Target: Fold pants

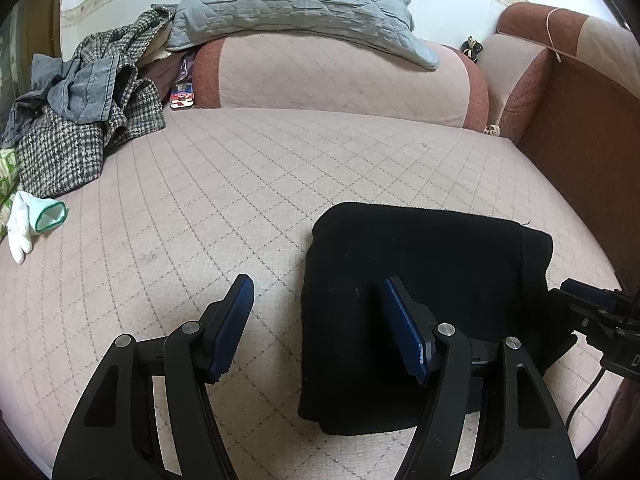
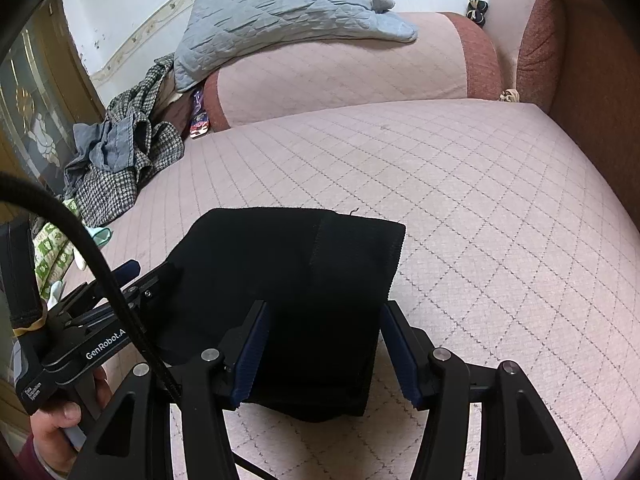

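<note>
The black pants (image 1: 420,280) lie folded into a compact rectangle on the pink quilted sofa seat (image 1: 240,184). My left gripper (image 1: 316,284) stands open just above the pants' left edge: one blue pad over the bare seat, the other over the black cloth. In the right wrist view the pants (image 2: 288,272) fill the middle, and my right gripper (image 2: 325,306) is open over their near right corner, with a gap between the right pad and the cloth. Nothing is clamped. The right gripper (image 1: 592,312) also shows at the left view's right edge, and the left gripper (image 2: 120,276) at the right view's left edge.
A heap of checked and grey clothes (image 1: 80,120) sits at the far left of the seat, with a white glove (image 1: 28,220) in front of it. A grey quilted blanket (image 1: 300,4) drapes the backrest (image 1: 340,76). The brown armrest (image 1: 580,128) bounds the right side. A hand (image 2: 60,420) holds the left gripper.
</note>
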`<state>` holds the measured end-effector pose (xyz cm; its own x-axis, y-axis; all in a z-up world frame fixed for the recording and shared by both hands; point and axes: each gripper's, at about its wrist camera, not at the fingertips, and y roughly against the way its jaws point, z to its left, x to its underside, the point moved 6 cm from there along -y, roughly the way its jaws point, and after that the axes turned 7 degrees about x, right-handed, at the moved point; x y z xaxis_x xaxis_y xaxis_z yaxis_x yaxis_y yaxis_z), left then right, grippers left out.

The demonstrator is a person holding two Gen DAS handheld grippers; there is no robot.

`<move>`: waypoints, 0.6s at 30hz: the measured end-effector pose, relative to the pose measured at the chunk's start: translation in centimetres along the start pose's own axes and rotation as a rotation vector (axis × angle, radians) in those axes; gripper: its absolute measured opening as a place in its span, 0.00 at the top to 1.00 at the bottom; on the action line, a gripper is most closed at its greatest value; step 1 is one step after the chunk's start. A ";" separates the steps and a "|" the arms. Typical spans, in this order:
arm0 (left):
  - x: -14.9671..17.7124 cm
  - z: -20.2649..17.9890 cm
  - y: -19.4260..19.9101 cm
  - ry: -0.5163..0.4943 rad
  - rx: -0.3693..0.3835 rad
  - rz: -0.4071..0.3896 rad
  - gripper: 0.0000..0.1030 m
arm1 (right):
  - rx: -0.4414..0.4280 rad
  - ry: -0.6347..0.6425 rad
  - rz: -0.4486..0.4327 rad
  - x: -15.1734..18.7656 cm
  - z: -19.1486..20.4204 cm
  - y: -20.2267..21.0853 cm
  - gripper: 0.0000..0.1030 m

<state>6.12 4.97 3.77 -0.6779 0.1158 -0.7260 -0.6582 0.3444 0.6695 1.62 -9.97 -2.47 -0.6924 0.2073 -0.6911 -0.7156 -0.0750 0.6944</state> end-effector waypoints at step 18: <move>0.4 -0.4 -2.7 0.040 0.130 0.099 0.31 | -0.102 -0.119 0.062 -0.4 -1.7 -3.8 0.43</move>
<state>7.50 3.75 1.70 -0.7512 0.1191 -0.6492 -0.5417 0.4507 0.7095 4.52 -11.44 -5.17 -0.7238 0.3131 -0.6148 -0.6819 -0.1890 0.7066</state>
